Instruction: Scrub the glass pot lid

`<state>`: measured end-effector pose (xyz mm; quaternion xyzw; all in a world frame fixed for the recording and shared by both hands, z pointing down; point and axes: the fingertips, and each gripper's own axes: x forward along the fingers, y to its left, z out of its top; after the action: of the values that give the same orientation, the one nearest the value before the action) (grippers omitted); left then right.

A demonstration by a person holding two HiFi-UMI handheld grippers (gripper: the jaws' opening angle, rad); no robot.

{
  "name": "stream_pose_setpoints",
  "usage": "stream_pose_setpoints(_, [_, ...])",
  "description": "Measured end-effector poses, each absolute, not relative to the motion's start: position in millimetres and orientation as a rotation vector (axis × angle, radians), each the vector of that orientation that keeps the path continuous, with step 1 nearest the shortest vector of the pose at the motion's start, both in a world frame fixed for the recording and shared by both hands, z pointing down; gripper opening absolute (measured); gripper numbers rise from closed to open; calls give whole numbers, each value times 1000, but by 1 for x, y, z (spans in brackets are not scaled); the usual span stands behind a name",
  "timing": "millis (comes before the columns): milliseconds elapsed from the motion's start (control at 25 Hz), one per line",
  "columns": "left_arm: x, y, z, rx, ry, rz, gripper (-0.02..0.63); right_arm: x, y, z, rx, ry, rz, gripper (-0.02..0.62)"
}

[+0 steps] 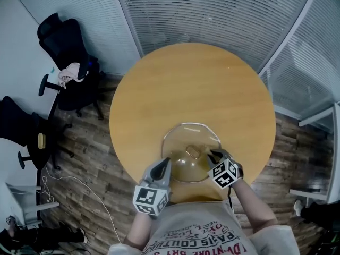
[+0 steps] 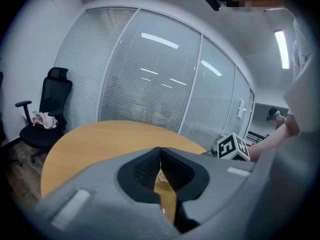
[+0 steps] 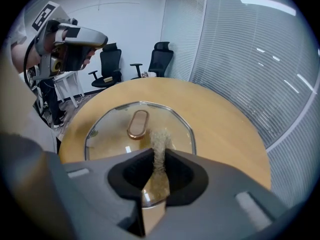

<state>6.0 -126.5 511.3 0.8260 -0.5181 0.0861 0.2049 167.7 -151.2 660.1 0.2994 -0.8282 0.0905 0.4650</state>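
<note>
right hand-held gripper (image 3: 159,154) pinches scrubber (image 3: 160,136) over flat glass lid (image 3: 106,134), oval handle (image 3: 138,124) lengthwise away; left hand-held gripper (image 2: 160,153) pressed together.

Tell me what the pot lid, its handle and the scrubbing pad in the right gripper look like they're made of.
The pot lid: clear glass, the table shows through; thin metal-looking rim. Its handle: shiny coppery metal, probably. The scrubbing pad in the right gripper: pale coarse fibres, plant or synthetic, cannot tell.
</note>
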Motion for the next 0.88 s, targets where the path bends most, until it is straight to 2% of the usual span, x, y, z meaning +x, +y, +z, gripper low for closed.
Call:
stream_pose_setpoints(520, [8,-133,531,2102,-1653,251,8,123,-245,679,335,-2142,-184,64])
stream_pose_setpoints(880, [0,-120,541,2009,-1743,256,8,105,-251,698,151,-2180,-290,64])
